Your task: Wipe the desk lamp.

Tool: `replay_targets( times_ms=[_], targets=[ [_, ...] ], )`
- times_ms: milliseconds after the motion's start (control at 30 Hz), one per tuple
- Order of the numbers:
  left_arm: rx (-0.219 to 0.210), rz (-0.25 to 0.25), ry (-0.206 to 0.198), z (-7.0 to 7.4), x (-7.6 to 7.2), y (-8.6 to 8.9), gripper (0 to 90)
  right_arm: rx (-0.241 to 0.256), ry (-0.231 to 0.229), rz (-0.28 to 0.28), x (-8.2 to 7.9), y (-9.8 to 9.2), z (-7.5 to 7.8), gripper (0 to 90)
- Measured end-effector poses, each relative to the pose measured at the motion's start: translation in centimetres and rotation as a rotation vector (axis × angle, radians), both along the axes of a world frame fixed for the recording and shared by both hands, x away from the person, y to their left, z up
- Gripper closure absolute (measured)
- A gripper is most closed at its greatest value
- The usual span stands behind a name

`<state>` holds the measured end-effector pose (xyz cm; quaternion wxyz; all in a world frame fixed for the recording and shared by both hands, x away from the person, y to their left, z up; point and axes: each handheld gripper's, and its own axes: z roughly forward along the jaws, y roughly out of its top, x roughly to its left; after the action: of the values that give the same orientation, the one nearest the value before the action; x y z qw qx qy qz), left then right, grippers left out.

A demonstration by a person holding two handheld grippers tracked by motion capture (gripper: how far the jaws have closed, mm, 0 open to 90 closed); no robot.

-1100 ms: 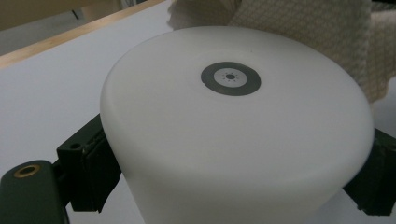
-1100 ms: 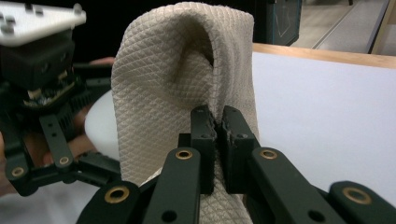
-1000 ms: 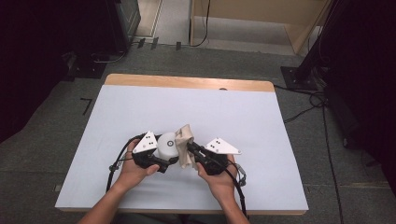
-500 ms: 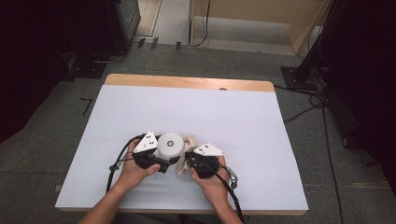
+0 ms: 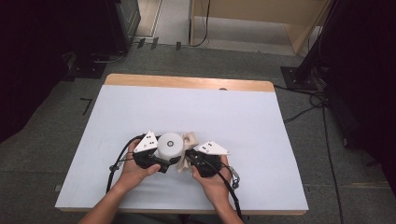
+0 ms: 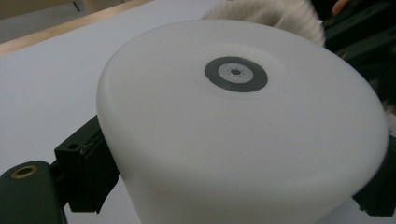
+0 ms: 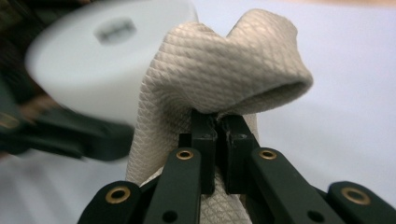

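Observation:
A white round container (image 5: 169, 145) with a dark ring on its top (image 6: 236, 74) is held near the table's front edge. My left gripper (image 5: 164, 161) is shut on its side, one black pad (image 6: 88, 170) pressed against its wall. A beige textured cloth (image 5: 189, 142) rests against the container's right side. My right gripper (image 5: 187, 161) is shut on the cloth (image 7: 219, 74), its jaws pinching a fold (image 7: 218, 122). The container (image 7: 105, 56) appears blurred behind the cloth in the right gripper view.
The white table top (image 5: 224, 116) has a wooden strip (image 5: 187, 82) along its far edge. Cables (image 5: 116, 163) trail from both grippers toward the near edge. Dark equipment stands (image 5: 303, 70) and grey floor surround the table.
The right gripper moved left toward the container with the cloth, then tilted back slightly. The cloth now sits bunched against the container's right side. The left gripper kept its hold.

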<state>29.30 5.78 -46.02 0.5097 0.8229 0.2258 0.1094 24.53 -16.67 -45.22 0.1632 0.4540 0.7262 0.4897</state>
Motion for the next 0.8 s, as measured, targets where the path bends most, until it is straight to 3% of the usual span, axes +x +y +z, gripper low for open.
replay_targets(
  times_ms=[167, 267, 633, 800],
  targets=[
    [0.000, 0.000, 0.003, 0.0, 0.0, 0.0, 7.6, 0.014, -0.057, 0.005, -0.5, -0.2, 1.5, 85.9],
    [-0.001, 0.002, 0.006, -0.1, 0.0, 0.0, 7.5, 0.001, -0.059, 0.005, -0.5, -0.1, 1.3, 85.9],
    [-0.001, 0.000, 0.005, -0.1, 0.1, -0.1, 7.5, -0.071, 0.120, 0.006, 1.1, 0.4, -3.1, 85.7],
    [0.002, 0.001, 0.005, -0.1, 0.0, -0.1, 7.5, -0.061, 0.164, 0.010, 1.5, 0.3, -3.8, 85.7]
  ],
)
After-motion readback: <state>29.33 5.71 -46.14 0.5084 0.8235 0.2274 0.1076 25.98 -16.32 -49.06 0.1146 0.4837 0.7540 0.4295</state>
